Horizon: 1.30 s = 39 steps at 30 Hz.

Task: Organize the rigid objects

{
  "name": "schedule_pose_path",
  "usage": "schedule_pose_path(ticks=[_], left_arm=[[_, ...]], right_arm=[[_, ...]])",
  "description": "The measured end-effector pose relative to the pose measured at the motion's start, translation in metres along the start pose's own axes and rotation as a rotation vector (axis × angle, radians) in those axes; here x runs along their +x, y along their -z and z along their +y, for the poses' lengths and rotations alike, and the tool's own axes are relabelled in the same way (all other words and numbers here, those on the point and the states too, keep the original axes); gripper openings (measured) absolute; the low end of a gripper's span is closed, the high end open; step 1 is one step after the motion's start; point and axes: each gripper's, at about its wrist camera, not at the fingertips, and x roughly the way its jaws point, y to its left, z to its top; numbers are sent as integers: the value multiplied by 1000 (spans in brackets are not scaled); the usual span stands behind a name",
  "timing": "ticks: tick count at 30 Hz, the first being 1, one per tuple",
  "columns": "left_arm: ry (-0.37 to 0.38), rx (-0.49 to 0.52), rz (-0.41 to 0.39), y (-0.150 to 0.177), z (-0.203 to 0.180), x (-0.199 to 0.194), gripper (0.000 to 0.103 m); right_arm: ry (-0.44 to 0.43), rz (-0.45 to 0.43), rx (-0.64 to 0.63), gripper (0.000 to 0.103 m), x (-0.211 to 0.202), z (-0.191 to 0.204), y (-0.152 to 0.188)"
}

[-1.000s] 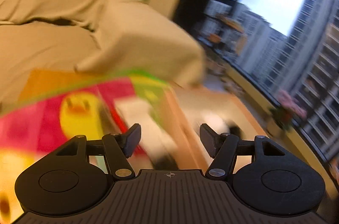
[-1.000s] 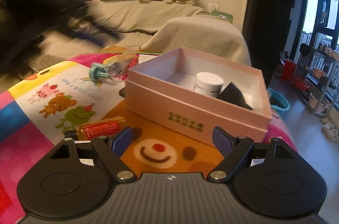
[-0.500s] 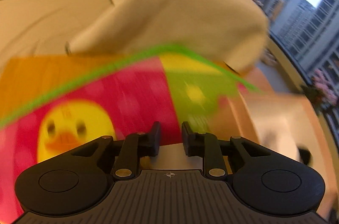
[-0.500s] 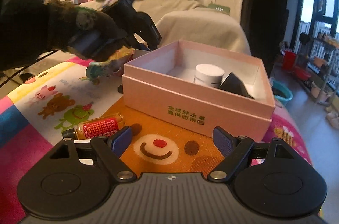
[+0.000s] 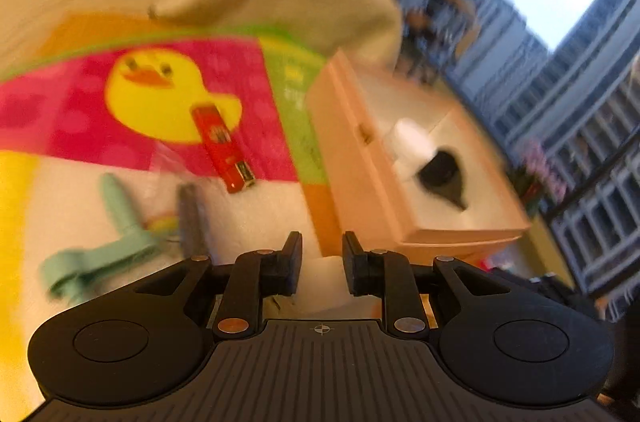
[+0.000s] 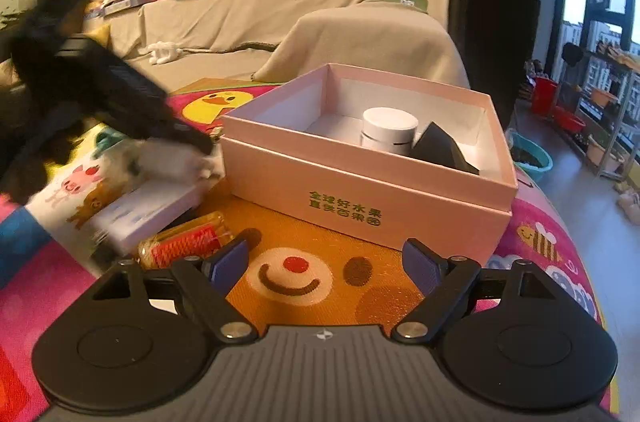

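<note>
An open pink box (image 6: 360,190) stands on the colourful mat and holds a white jar (image 6: 388,132) and a black wedge (image 6: 440,148); the box also shows in the left wrist view (image 5: 360,158). My left gripper (image 5: 322,256) is shut on a white flat box (image 5: 324,282), which the right wrist view shows tilted up, left of the pink box (image 6: 148,206). My right gripper (image 6: 326,264) is open and empty, low over the mat before the pink box. A small red-labelled bottle (image 6: 188,242) lies by its left finger.
A red lighter (image 5: 222,148), a mint-green tool (image 5: 116,234) and a grey stick (image 5: 192,218) lie on the mat left of the pink box. A covered sofa (image 6: 248,18) runs behind. The mat's right edge drops to the floor.
My left gripper closed and swung down to the mat, then took hold of the white flat box and tilted it up. The right gripper has barely moved.
</note>
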Motion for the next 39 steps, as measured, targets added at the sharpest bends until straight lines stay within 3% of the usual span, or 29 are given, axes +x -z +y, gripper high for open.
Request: schedule_pose_path(ticks=[2,4,9,13,15,16,20,21,23,27,30,33,34,36,37,38,39], left_arm=[[-54,70,-92,12,-10,-31,24],[-121,160,-123,29,-20,-51,24],[-232,250,40,68,-29,-60,25],[-220,295,121,90,-39,-57,25],[-190,328,131,101,-47,-50,40],[-179,349,136,103,-53,-48,53],[-117,392,154,105,-70,-36,76],[-113,395,154,105,-72,-35,77],[-102,357,130,101,-71,-33,76],[-71,179,27,88,-61,-29,74],[-119,136,10,75,-57,-12,76],[-107,108,0,66,-55,3,82],[-105,114,-7,64,-56,6,79],[-109,147,-24,64,-58,3,57],[-130,174,-26,66,-58,0,33],[-139,199,-39,68,-56,-8,19],[-142,203,-40,71,-53,-18,19]], right_arm=[[18,1,27,84,0,-4,-1],[36,3,52,84,0,-7,-1],[70,45,98,84,0,-13,2],[63,109,176,84,-1,-23,7],[50,115,203,85,-4,-28,11],[51,117,206,85,-6,-29,12],[69,111,202,85,-10,-27,16],[71,109,207,85,-10,-28,16],[74,108,218,85,-9,-29,16],[74,103,221,86,-10,-28,17],[77,102,215,86,-11,-27,17],[77,96,213,86,-12,-26,17],[75,93,213,86,-13,-26,17],[68,83,213,86,-14,-26,17],[54,69,207,86,-17,-25,18],[35,46,197,86,-22,-24,19],[9,18,180,86,-27,-22,20]])
